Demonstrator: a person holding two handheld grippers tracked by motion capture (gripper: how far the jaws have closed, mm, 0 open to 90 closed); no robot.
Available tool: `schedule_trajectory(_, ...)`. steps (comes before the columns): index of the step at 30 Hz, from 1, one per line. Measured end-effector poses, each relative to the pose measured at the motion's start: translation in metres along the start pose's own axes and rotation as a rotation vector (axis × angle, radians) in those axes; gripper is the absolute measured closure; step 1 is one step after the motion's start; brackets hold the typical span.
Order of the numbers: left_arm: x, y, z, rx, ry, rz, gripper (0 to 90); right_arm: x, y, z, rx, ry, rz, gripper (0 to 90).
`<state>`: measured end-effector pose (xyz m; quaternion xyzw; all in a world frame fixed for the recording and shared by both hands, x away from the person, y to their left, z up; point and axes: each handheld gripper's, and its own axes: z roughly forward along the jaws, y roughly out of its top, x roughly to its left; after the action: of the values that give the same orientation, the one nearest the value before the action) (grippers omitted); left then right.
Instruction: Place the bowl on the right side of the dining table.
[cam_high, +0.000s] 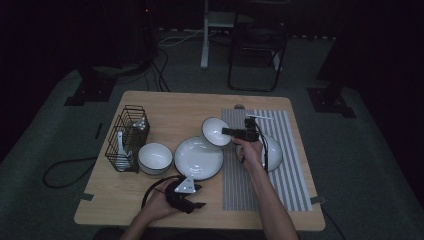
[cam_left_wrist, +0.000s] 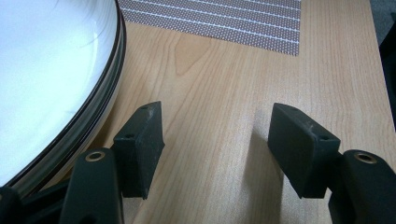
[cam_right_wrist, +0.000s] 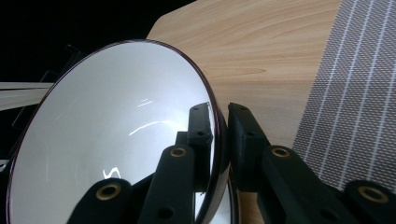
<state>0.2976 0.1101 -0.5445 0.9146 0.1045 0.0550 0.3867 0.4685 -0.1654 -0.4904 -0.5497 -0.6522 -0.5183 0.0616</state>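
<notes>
Right gripper (cam_right_wrist: 219, 116) clamped on rim of white dark-rimmed ceramic bowl (cam_right_wrist: 116, 135), wall between fingers, bowl tilted, lifted. Placement pending, likely toward grey striped placemat (cam_right_wrist: 359, 102). Left gripper (cam_left_wrist: 217, 135) wide open, empty, beside white plate (cam_left_wrist: 46, 70).

The place looks like a dim recording lab: grey carpet floor (cam_high: 45, 130), dark stand feet (cam_high: 82, 95), loose cables (cam_high: 162, 70), a folding chair (cam_high: 257, 50) behind the wooden surface (cam_high: 175, 107).

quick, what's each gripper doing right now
left gripper: open, nothing between its jaws, over bare table beside the plate.
right gripper: shut on the bowl, rim pinched between its jaws.
</notes>
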Motion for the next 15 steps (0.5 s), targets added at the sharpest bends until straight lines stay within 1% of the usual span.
schedule_trajectory(15,0.0,0.0,0.0,-0.002,-0.001,-0.001,36.7,-0.019,-0.002,-0.018,-0.03,-0.026,0.039,80.6)
